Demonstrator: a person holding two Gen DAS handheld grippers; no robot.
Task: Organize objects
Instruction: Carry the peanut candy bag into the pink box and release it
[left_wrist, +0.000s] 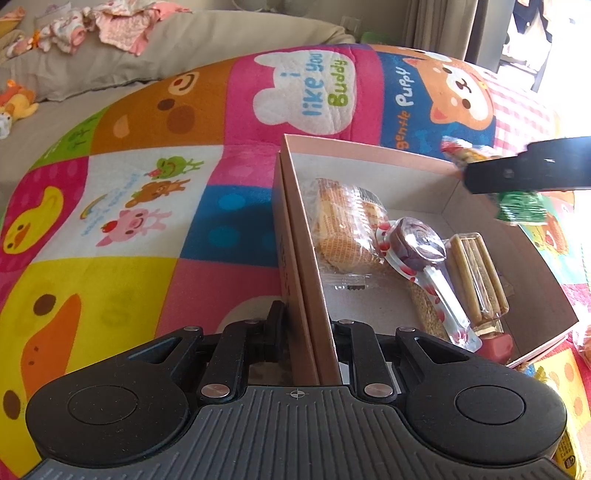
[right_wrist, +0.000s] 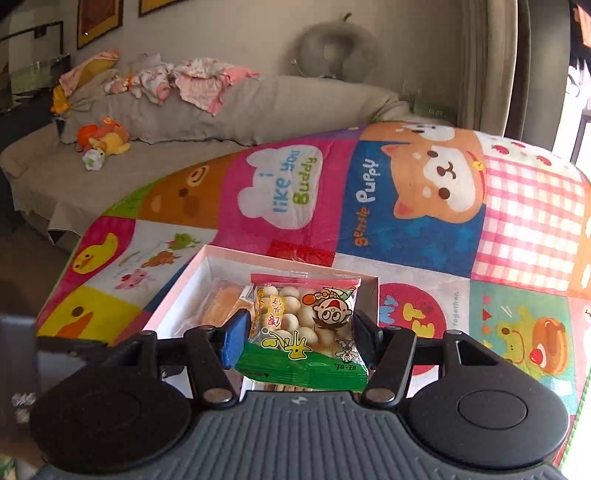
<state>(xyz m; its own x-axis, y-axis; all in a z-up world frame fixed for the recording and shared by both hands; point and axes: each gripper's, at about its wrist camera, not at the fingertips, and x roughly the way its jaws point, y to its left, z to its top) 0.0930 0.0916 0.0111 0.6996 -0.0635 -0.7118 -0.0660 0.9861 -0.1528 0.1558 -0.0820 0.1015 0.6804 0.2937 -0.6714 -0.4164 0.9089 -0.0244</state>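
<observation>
Holding a snack bag (right_wrist: 304, 328) between its two sides, the right claw (right_wrist: 299, 334) hangs over the far end of the box (right_wrist: 177, 295). The bag is crinkly, shiny plastic with a red strip on top, a green strip at the bottom and a clear middle. Little round, pale balls show through it, and a cartoon kid's face is printed on the front. A blue pad (right_wrist: 234, 341) presses one edge of the bag.

The left claw (left_wrist: 308, 332) is closed tight on the near wall of the box (left_wrist: 295, 229), pinching the thin cardboard. The box is flat and open, pinkish outside and white inside. It sits on a soft, puffy mat (left_wrist: 147, 184) with bright squares, ducks and a puppy.

Inside the box lie a clear pack of waffle cookies (left_wrist: 345, 225), a round purple lollipop (left_wrist: 419, 247) in a wrapper with red spots, and a pack of long tan bars (left_wrist: 476, 273). From the left side, the bag (left_wrist: 521, 206) and the right claw (left_wrist: 517, 171) look blurry over the box's far corner.
</observation>
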